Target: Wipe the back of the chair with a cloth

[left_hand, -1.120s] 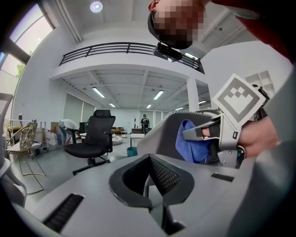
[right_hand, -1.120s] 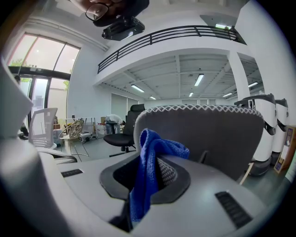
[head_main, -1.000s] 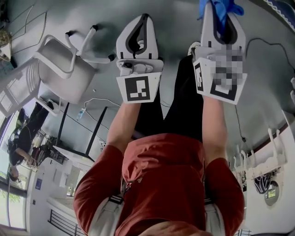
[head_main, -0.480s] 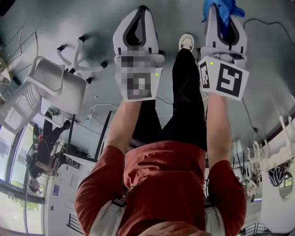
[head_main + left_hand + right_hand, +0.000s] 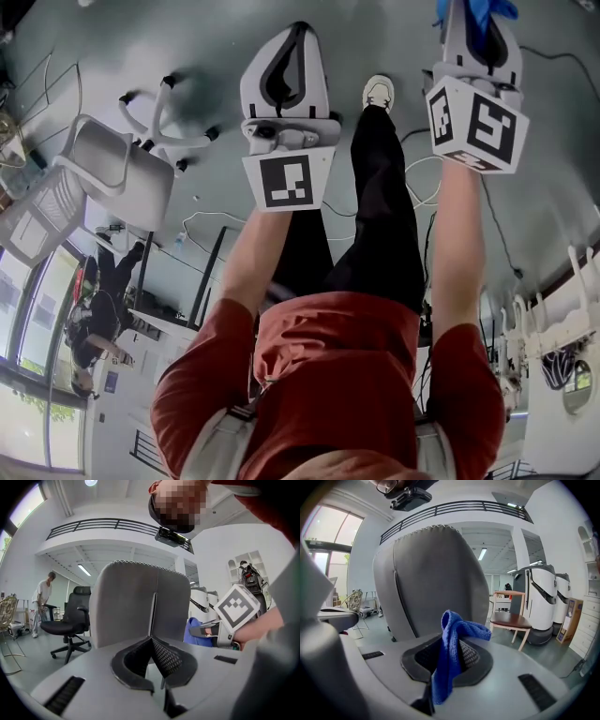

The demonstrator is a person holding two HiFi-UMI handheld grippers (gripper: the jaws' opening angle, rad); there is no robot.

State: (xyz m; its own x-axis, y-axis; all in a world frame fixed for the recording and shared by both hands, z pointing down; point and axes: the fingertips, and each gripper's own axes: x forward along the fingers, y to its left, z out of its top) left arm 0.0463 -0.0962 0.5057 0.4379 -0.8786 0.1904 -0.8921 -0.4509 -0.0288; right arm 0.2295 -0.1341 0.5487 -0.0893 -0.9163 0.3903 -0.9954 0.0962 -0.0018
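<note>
My right gripper (image 5: 476, 17) is shut on a blue cloth (image 5: 484, 9), held out at the top right of the head view. In the right gripper view the cloth (image 5: 451, 654) bunches up and hangs from between the pressed grey jaws of the right gripper (image 5: 449, 634). My left gripper (image 5: 292, 36) is beside it, shut, with nothing in it; in its own view the left gripper (image 5: 153, 618) shows its jaws meeting along one line. A white swivel chair (image 5: 114, 174) stands on the grey floor far to the left, apart from both grippers.
The left gripper view shows a black office chair (image 5: 74, 617) and a person (image 5: 42, 603) at the far left. A wooden chair (image 5: 509, 618) and white machines (image 5: 543, 601) stand to the right. Cables (image 5: 201, 221) lie on the floor near my leg (image 5: 379, 178).
The head view has swung, so the white chair sits lower and further left. The right gripper has risen toward the top right edge. Both grippers stay shut, the cloth still held.
</note>
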